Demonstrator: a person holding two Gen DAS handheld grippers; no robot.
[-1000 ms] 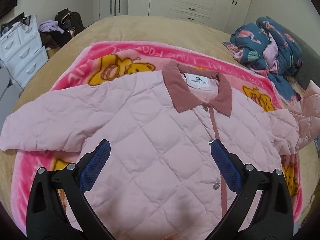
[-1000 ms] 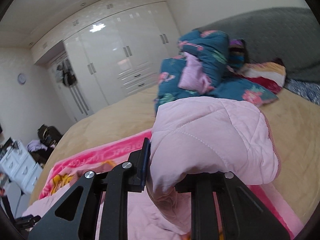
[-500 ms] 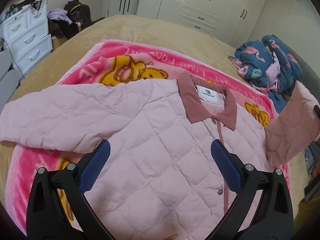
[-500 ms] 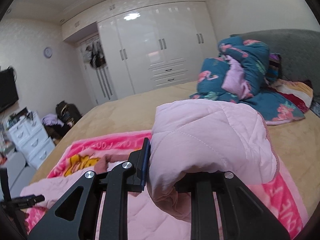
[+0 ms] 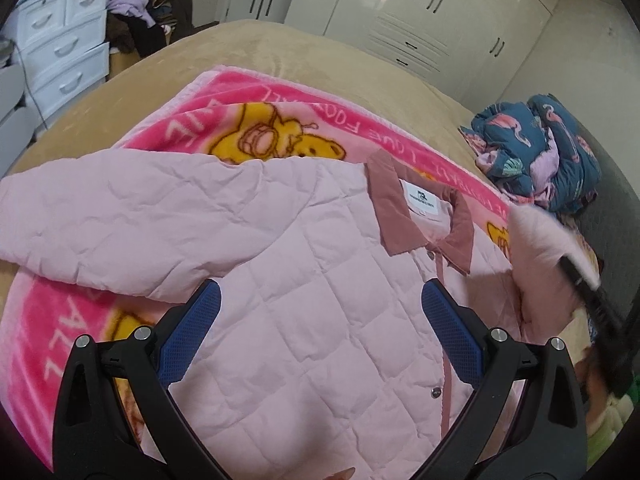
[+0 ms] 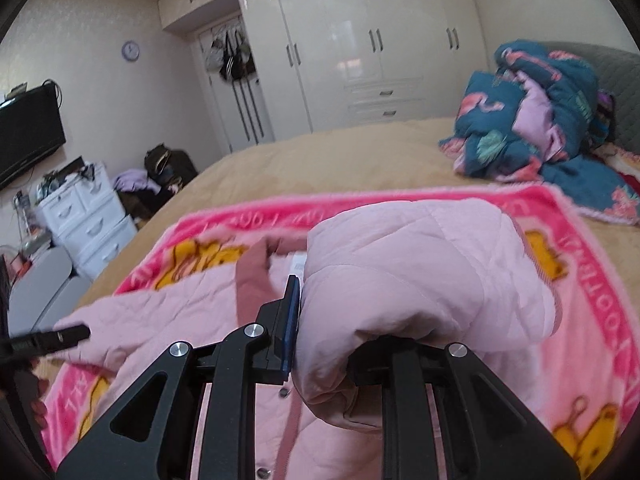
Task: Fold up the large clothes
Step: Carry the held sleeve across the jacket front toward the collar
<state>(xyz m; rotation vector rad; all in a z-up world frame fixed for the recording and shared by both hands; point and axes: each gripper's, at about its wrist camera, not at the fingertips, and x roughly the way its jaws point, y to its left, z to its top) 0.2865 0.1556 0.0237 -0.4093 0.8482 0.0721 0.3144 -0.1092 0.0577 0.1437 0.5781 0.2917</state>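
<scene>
A pale pink quilted jacket [image 5: 304, 280] with a darker pink collar [image 5: 420, 216] lies front up on a pink cartoon blanket [image 5: 248, 120]. Its left sleeve [image 5: 100, 224] lies stretched out to the left. My left gripper [image 5: 320, 320] is open and empty above the jacket's chest. My right gripper [image 6: 320, 320] is shut on the right sleeve [image 6: 424, 272], which is lifted and bunched over its fingers. In the left wrist view the right gripper [image 5: 592, 300] and raised sleeve [image 5: 536, 248] show at the right edge.
The blanket lies on a tan bed [image 5: 280, 52]. A heap of blue flamingo-print bedding [image 5: 544, 152] sits at the bed's far right. White drawers [image 5: 60, 48] and a pile of clothes [image 5: 152, 16] stand beyond the left side. White wardrobes [image 6: 360, 60] line the far wall.
My right gripper has carried the held sleeve leftward, in over the jacket's body near the collar. My left gripper has swung its view left, still open above the chest.
</scene>
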